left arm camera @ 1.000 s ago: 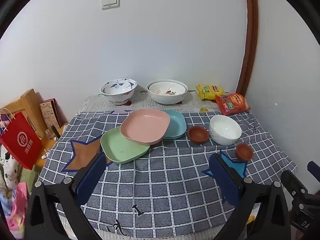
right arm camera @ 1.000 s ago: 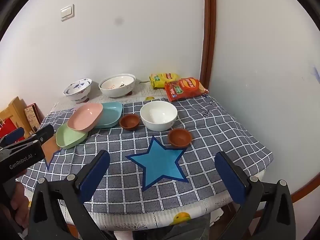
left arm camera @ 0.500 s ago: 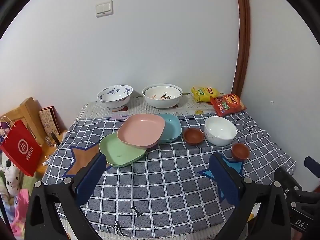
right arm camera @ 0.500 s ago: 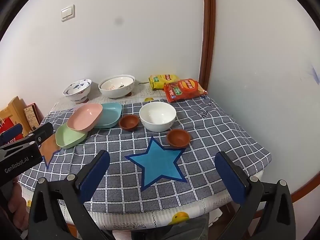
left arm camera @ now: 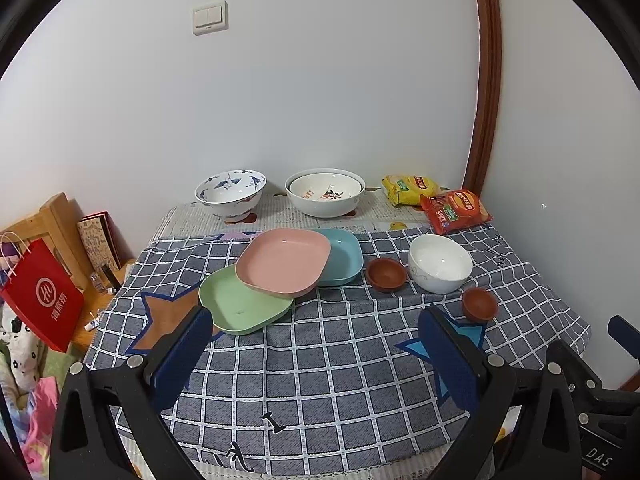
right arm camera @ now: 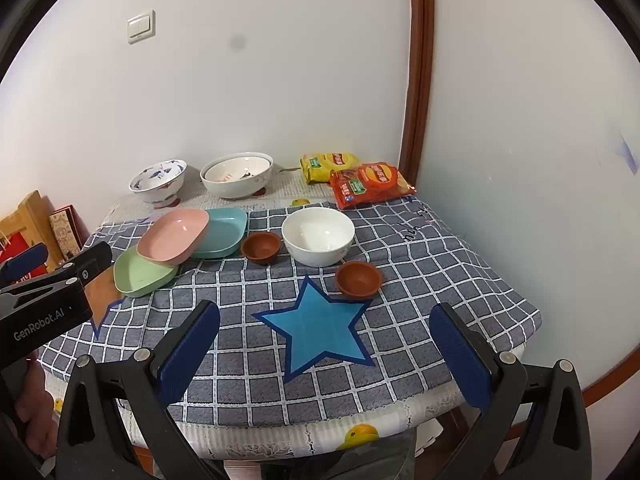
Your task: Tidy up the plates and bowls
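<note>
Three square plates overlap on the checked cloth: a pink plate (left arm camera: pixel 284 260) (right arm camera: pixel 174 234) rests tilted on a green plate (left arm camera: pixel 240 306) (right arm camera: pixel 140 272) and a blue plate (left arm camera: pixel 340 254) (right arm camera: pixel 224 228). To their right stand a white bowl (left arm camera: pixel 439 262) (right arm camera: pixel 318 234) and two small brown bowls (left arm camera: pixel 386 274) (left arm camera: pixel 479 304) (right arm camera: pixel 261 245) (right arm camera: pixel 358 278). At the back sit a blue-patterned bowl (left arm camera: pixel 231 194) (right arm camera: pixel 158 180) and a large white bowl (left arm camera: pixel 325 192) (right arm camera: pixel 237 175). My left gripper (left arm camera: pixel 316 328) and right gripper (right arm camera: pixel 326 322) hover open near the table's front, holding nothing.
Yellow and red snack bags (left arm camera: pixel 456 210) (right arm camera: pixel 370 184) lie at the back right by a brown door frame. A red paper bag (left arm camera: pixel 42 294) and wooden furniture stand left of the table. The wall runs close along the right edge. The left gripper's body (right arm camera: pixel 44 300) shows at the right wrist view's left.
Both grippers have drawn back and risen a little, so the table appears lower and farther. No dish has moved.
</note>
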Action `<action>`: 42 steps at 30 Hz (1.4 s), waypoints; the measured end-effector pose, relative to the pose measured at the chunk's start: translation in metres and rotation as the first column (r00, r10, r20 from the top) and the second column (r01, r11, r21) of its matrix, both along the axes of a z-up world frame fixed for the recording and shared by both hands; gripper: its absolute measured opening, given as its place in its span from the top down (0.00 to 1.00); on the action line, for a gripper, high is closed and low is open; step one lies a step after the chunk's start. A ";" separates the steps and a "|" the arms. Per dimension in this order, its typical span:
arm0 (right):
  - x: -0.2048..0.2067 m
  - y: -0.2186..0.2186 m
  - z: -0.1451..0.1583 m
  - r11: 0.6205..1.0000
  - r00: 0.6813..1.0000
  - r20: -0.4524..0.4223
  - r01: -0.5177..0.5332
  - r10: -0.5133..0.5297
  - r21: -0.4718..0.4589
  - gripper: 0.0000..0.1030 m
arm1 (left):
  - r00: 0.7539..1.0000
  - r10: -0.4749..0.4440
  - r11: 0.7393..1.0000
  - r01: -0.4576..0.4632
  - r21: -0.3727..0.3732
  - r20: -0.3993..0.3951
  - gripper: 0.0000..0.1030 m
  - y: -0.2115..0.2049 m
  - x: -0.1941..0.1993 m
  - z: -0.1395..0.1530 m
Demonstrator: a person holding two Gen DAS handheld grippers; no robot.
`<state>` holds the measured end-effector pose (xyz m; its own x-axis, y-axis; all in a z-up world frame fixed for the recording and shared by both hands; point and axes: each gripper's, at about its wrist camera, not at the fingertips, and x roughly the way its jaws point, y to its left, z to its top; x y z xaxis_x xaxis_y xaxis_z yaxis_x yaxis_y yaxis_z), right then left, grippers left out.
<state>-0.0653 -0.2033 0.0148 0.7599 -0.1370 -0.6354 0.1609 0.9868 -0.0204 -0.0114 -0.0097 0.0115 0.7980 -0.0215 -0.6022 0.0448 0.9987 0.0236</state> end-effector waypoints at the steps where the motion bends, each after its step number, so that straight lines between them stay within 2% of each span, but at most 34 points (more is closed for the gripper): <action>1: 0.000 -0.001 0.000 1.000 1.000 0.000 0.002 -0.002 0.000 0.00 | 1.000 0.000 1.000 0.000 0.001 0.000 0.00 0.000 0.000 0.000; 42: -0.007 0.004 0.002 1.000 1.000 0.015 0.000 0.000 0.007 0.00 | 1.000 -0.004 1.000 0.004 -0.004 -0.003 0.00 0.001 -0.005 0.001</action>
<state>-0.0728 -0.1989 0.0163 0.7691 -0.1326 -0.6253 0.1613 0.9869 -0.0110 -0.0168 -0.0085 0.0121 0.7958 -0.0273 -0.6049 0.0487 0.9986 0.0190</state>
